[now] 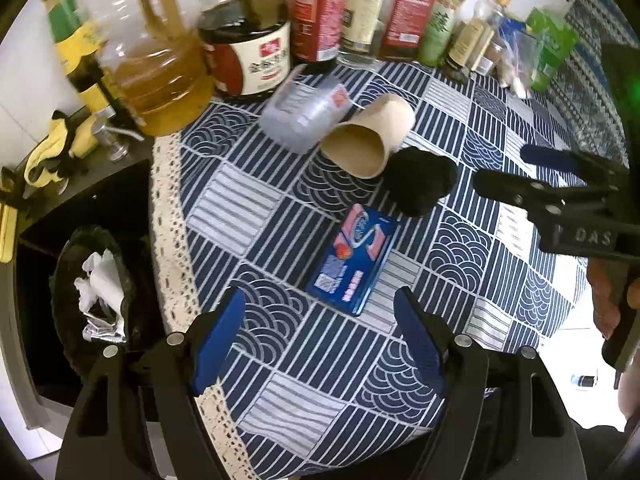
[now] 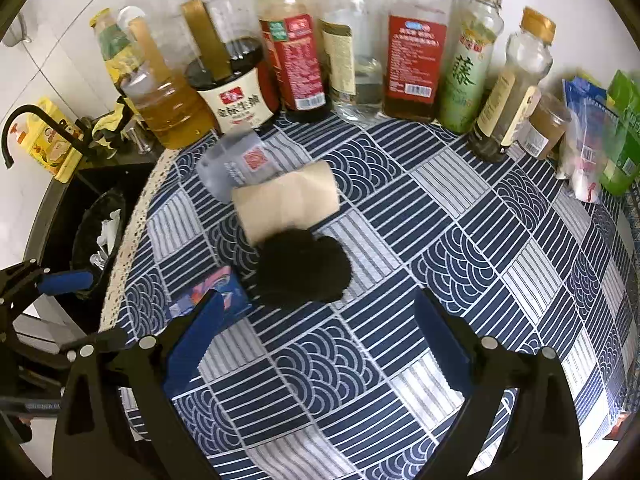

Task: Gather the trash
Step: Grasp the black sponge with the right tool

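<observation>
Blue carton [image 1: 354, 258] lies just ahead of the open left tool [image 1: 320, 340].

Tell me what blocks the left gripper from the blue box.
Nothing visible: the left gripper is open and empty, with only bare tablecloth before the blue box. The black wad lies beyond it.

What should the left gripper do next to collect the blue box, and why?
Probably lower the left gripper onto the blue box. Its fingers stand open and empty just short of the box, which lies flat on the tablecloth, apart from the paper cup, close to the bin.
</observation>
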Available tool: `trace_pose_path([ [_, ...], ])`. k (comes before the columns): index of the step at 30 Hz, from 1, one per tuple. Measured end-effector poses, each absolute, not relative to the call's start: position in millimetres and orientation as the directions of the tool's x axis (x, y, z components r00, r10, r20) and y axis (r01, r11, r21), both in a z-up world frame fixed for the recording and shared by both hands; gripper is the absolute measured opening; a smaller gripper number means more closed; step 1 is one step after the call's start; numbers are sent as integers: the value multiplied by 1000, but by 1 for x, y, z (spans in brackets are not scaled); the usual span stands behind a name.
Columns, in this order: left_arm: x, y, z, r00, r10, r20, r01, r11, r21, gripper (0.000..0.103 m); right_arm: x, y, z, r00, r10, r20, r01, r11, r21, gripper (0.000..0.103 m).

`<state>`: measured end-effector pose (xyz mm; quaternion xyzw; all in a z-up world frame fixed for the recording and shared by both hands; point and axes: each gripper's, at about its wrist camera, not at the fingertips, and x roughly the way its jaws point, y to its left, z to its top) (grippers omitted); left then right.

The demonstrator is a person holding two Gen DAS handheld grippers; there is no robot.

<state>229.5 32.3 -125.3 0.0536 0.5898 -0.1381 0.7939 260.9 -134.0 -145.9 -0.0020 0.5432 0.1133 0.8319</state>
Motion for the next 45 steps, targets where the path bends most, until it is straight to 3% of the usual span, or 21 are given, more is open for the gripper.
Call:
trace_pose_path([
  [24,233,7,-154,199,-122,-972,280,958,-63,75,304,-117,-205,284,244,-927,-221,958,184,93],
  [31,232,7,-158,191,-114,-975,278,959,-58,75,302,-110,-210,263,269,-927,-250,947,203,71],
  [37,233,12,-160,190,-100,-977,270,962,-46,75,301,-113,-206,265,283,-922,-248,944,218,65],
  [42,235,12,-167,150,-135,-979,273,958,-90,75,294,-120,-198,271,296,-916,-239,943,233,51],
  [45,237,8,-172,135,-141,-981,285,953,-98,75,293,-126,-200,261,302,-917,-207,945,253,51],
])
